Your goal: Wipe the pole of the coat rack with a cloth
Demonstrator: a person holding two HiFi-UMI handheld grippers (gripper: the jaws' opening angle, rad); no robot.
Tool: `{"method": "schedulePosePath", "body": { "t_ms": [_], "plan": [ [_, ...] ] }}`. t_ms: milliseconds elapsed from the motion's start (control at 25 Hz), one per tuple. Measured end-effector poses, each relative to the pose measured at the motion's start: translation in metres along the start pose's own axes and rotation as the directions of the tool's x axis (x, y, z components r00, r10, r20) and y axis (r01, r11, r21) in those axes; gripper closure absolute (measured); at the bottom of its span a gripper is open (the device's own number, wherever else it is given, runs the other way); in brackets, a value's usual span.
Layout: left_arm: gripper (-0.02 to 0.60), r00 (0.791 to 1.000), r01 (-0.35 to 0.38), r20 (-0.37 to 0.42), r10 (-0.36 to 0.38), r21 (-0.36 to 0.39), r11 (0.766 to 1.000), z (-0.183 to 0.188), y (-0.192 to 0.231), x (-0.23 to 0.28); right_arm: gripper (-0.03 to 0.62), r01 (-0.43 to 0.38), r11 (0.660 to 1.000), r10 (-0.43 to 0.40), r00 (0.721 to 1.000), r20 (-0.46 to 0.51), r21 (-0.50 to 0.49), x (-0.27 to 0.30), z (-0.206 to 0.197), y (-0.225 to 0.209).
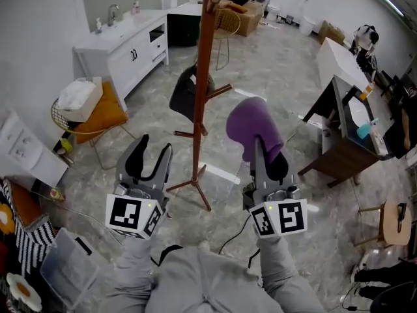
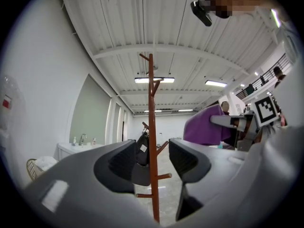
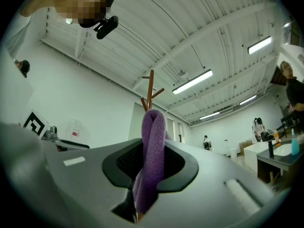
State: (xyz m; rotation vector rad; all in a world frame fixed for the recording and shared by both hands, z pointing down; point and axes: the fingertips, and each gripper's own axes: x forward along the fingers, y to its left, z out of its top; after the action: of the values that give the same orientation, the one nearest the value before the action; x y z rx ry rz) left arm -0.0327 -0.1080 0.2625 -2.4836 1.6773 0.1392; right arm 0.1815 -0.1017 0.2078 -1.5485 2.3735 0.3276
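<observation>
One purple cloth (image 1: 253, 126) is clenched in my right hand-held gripper (image 1: 264, 152), held up just right of the coat rack pole (image 1: 203, 77) and apart from it. My left hand-held gripper (image 1: 155, 152) is released, holding nothing, left of the pole. The marker cube (image 1: 133, 215) on each shows only black-and-white squares.

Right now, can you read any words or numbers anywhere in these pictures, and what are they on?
None can be read.
left marker cube: black-and-white squares only, no letters.
right marker cube: the same.
red wall sign: too small and blurred to read.
</observation>
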Motion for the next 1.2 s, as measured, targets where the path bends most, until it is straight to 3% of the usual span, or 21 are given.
{"method": "schedulePosePath", "body": {
  "t_ms": [280,640,920,1200],
  "plan": [
    [0.351,1.0,-0.008,-0.012,0.007,-0.006,1.0,-0.009,0.019,0.032,0.538,-0.021,0.986,0.039,0.994,0.104,-0.167,0.067,0.039,-0.01],
    [0.351,1.0,0.019,0.009,-0.019,-0.019,1.0,-0.015,0.065,0.067,0.537,0.004,0.913,0.07,0.984,0.165,-0.408,0.153,0.075,0.012],
    [0.351,0.999,0.031,0.012,-0.03,-0.034,0.999,-0.022,0.093,0.081,0.538,-0.049,0.87,0.114,0.988,0.104,-0.491,0.188,0.057,0.045],
    [0.351,0.999,0.036,-0.005,-0.037,-0.064,0.997,-0.036,0.104,0.085,0.537,-0.138,0.822,0.134,0.99,-0.047,-0.552,0.213,0.017,0.062]
  ]
}}
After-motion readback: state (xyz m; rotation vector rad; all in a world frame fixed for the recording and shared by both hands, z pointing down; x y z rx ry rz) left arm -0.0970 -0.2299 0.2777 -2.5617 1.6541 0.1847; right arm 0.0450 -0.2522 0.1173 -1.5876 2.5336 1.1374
